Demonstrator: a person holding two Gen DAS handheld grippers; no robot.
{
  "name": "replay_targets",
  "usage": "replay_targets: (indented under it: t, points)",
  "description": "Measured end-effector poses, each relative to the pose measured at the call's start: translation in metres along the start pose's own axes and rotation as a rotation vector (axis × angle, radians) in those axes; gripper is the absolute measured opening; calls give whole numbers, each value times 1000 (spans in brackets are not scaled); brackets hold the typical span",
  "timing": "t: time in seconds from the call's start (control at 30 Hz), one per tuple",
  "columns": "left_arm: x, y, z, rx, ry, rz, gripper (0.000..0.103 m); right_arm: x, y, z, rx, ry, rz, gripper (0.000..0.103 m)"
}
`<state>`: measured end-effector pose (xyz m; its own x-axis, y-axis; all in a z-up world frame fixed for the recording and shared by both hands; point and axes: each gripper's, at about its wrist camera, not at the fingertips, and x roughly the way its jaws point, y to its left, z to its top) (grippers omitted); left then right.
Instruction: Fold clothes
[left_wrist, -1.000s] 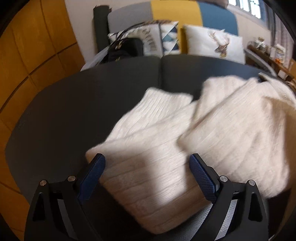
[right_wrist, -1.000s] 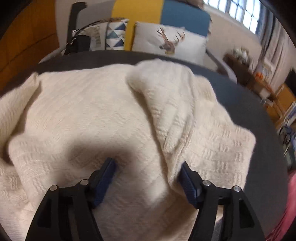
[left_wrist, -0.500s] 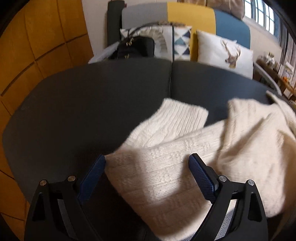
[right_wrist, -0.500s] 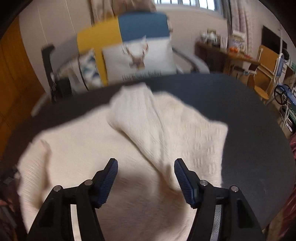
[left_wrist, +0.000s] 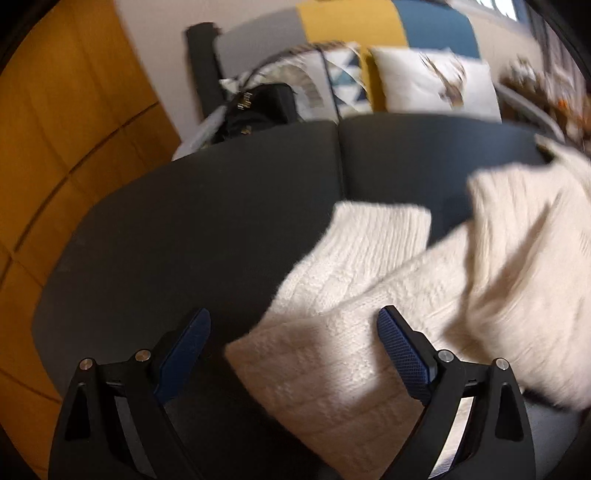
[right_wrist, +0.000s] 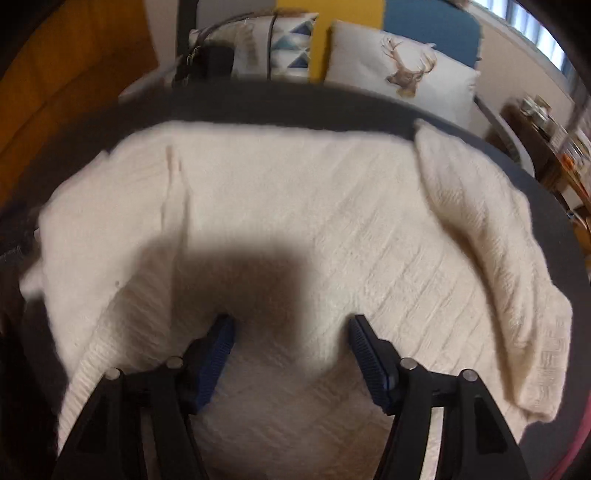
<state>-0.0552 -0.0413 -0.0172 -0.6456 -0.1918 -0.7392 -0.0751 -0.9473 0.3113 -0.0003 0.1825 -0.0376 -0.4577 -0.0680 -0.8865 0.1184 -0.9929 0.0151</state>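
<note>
Since a moment ago the right gripper is sitting lower and squarer over the cream knit sweater, whose body is now spreading wide across the dark round table, while the fold that was running up the middle is now lying along the right side as a sleeve. On the other side, the left gripper is hanging near the table's left edge with the other sleeve reaching out in front of it, its ribbed cuff resting on bare tabletop.

Both pairs of tongs are standing released, jaws wide apart and grasping nothing; cloth is showing between the blue pads but none is pinched.

My reading is that the sleeves are waiting to be folded in over the body. To do that well, the left tongs should be closing near the cuff end rather than mid-sleeve (a thick knit like this is likely sagging and dragging if lifted from the middle), then carrying it flat across the chest. The right tongs should be doing the same with its sleeve, taking a single layer only so the body below is staying smooth. Behind the table, a sofa with cushions and a black bag are sitting well clear.
</note>
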Motion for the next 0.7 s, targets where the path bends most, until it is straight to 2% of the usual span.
replay_targets:
  t: [0.1, 0.2, 0.33, 0.43, 0.63, 0.7]
  points:
    - [2, -7, 0, 37, -34, 26, 95, -6, -10, -12, -11, -16, 44, 68]
    - [5, -2, -3, -30, -43, 27, 99, -12, -21, -23, -22, 4, 32, 68]
    - [11, 10, -2, -156, 12, -39, 99, -21, -32, -30, -22, 55, 31, 68]
    - [13, 11, 4, -186, 35, -74, 99, -24, -39, -33, -30, 91, 34, 68]
    - [13, -17, 12, -51, -29, -2, 100, -30, -55, -38, -41, 175, 28, 71]
    - [15, -23, 12, -46, -46, 34, 103, -31, -62, -40, -25, 186, 22, 73]
